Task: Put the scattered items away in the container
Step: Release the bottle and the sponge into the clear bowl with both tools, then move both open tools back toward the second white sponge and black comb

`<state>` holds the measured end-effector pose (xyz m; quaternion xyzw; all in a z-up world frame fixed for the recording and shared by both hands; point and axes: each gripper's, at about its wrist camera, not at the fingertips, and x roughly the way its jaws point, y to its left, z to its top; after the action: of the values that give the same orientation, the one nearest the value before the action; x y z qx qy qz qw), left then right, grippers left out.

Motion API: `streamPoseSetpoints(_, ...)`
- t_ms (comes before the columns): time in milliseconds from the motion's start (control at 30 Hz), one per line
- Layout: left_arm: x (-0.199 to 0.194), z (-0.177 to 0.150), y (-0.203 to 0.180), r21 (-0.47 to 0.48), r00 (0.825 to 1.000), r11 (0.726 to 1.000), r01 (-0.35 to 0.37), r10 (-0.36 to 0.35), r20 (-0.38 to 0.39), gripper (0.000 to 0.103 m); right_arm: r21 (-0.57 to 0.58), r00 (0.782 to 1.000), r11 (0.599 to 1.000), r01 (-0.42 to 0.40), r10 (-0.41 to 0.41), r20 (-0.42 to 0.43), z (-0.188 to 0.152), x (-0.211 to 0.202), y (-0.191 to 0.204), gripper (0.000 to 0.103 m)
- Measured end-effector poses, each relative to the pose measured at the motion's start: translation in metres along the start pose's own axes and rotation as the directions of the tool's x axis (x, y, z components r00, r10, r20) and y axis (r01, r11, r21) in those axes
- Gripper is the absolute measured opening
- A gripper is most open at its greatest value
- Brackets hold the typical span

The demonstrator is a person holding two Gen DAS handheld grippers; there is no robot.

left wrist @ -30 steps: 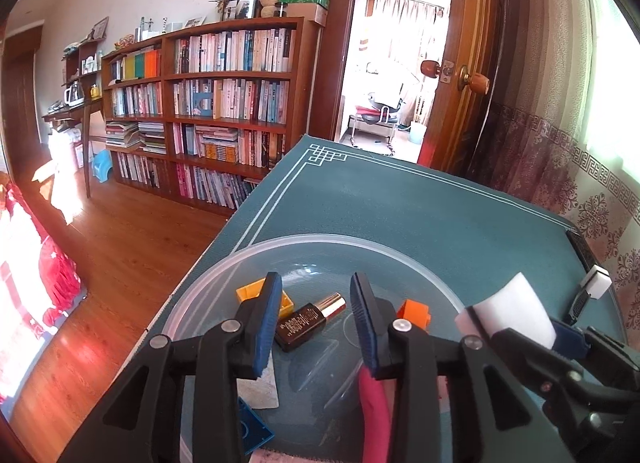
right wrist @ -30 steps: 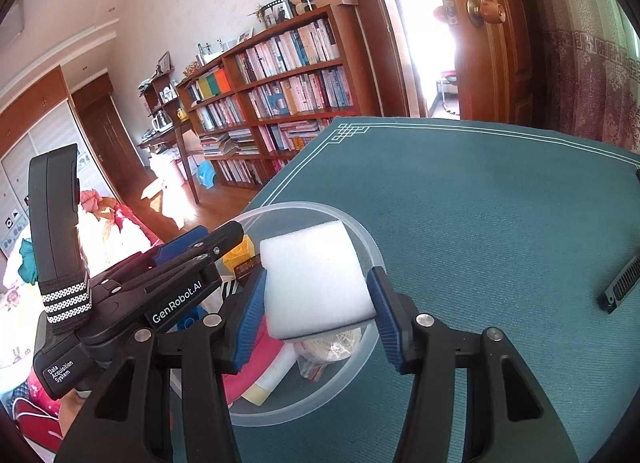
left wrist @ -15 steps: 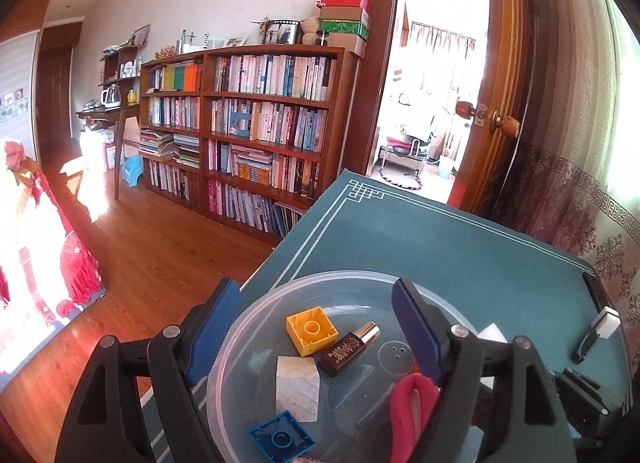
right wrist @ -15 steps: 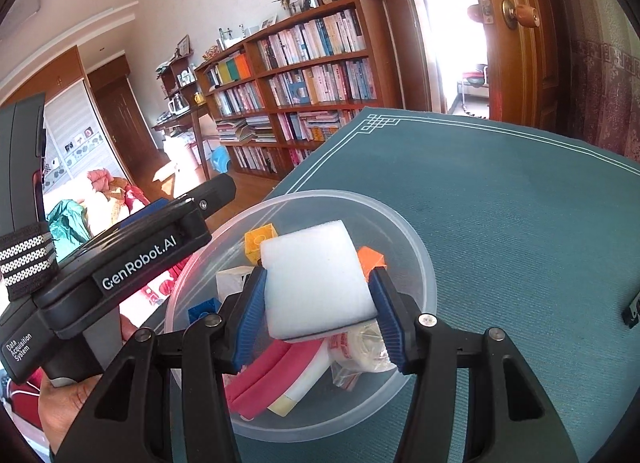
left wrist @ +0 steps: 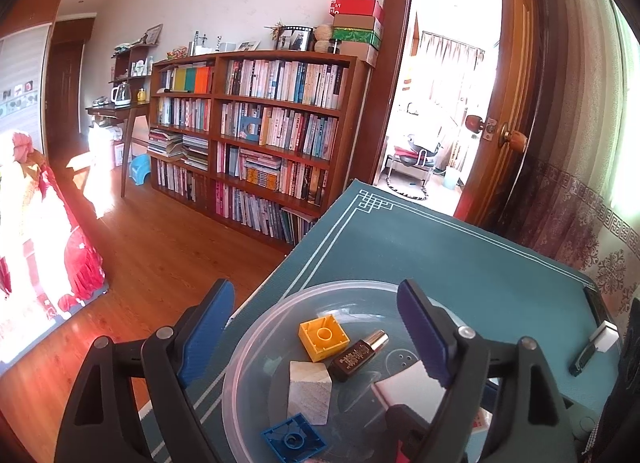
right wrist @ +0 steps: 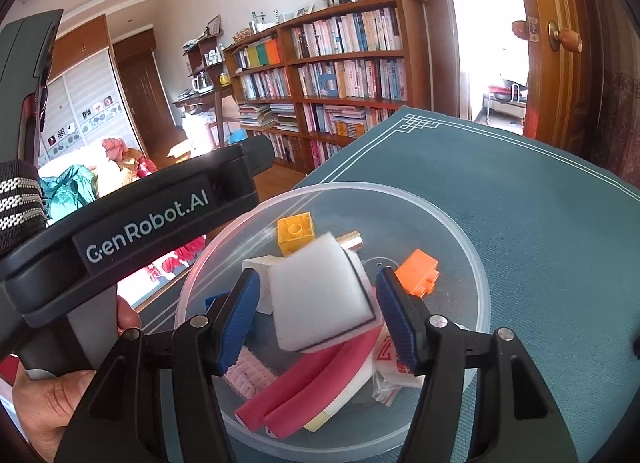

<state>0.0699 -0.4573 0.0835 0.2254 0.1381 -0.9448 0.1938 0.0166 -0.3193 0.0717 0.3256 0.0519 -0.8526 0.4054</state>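
A clear plastic bowl (right wrist: 360, 185) sits on the teal table mat and holds several items. A white sponge (right wrist: 324, 291) lies tilted on top of them, between the spread fingers of my right gripper (right wrist: 318, 317), which is open. Around the sponge are a yellow brick (right wrist: 295, 231), an orange brick (right wrist: 418, 271) and red foam tubes (right wrist: 312, 383). My left gripper (left wrist: 316, 333) is open wide over the bowl (left wrist: 340, 285), holding nothing. Below it lie the yellow brick (left wrist: 323, 337), a brown bottle (left wrist: 360, 355), a wooden block (left wrist: 310, 391), a blue brick (left wrist: 294, 441) and the sponge (left wrist: 412, 389).
A small black and white clip-like object (left wrist: 596, 347) lies on the mat to the right of the bowl. The table's left edge (left wrist: 280, 275) drops to a wooden floor. A bookcase (left wrist: 256, 135) and an open door stand beyond. A hand (right wrist: 52, 403) holds the left gripper's handle.
My left gripper has opened wide and drawn back over the bowl. My right gripper carried the sponge over the bowl and opened; the sponge now rests on the items inside.
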Motion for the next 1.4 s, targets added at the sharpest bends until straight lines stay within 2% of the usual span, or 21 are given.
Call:
streamPoseSetpoints(300,-0.003,-0.001,-0.004,0.005,1.0,1.0,0.006,-0.006,0.0,0.095,0.019,1.0,1.0,0.004,-0.004,-0.006,-0.005,-0.004,-0.009,0.069)
streamPoseSetpoints(533,-0.002,-0.003,-0.009,0.017,1.0,1.0,0.019,-0.019,-0.01,0.095,0.061,0.999,0.998,0.018,-0.02,0.036,-0.007,-0.025,-0.024,0.069)
streamPoseSetpoints(667,-0.002,-0.004,-0.013,0.026,1.0,0.999,0.021,-0.02,-0.008,0.102,0.082,0.998,0.996,0.028,-0.032,0.054,-0.009,-0.036,-0.032,0.069)
streamPoseSetpoints(767,-0.003,-0.005,-0.017,0.036,1.0,0.999,0.028,-0.028,-0.009,0.102,0.096,0.997,0.995,0.039,-0.044,0.057,-0.01,-0.043,-0.04,0.069)
streamPoseSetpoints(1100,0.0,-0.013,-0.036,0.098,0.998,0.994,0.055,-0.051,-0.036,0.102,0.183,0.985,0.97,0.159,-0.168,0.034,-0.032,-0.066,-0.081,0.069)
streamPoseSetpoints(1267,0.0,-0.018,-0.045,0.138,0.998,0.989,0.056,-0.05,-0.042,0.102,0.276,0.97,0.932,0.233,-0.245,0.008,-0.042,-0.079,-0.116,0.069)
streamPoseSetpoints(1400,0.002,-0.022,-0.052,0.16,0.997,0.985,0.065,-0.057,-0.053,0.102,0.343,0.949,0.89,0.301,-0.315,-0.015,-0.052,-0.092,-0.145,0.069)
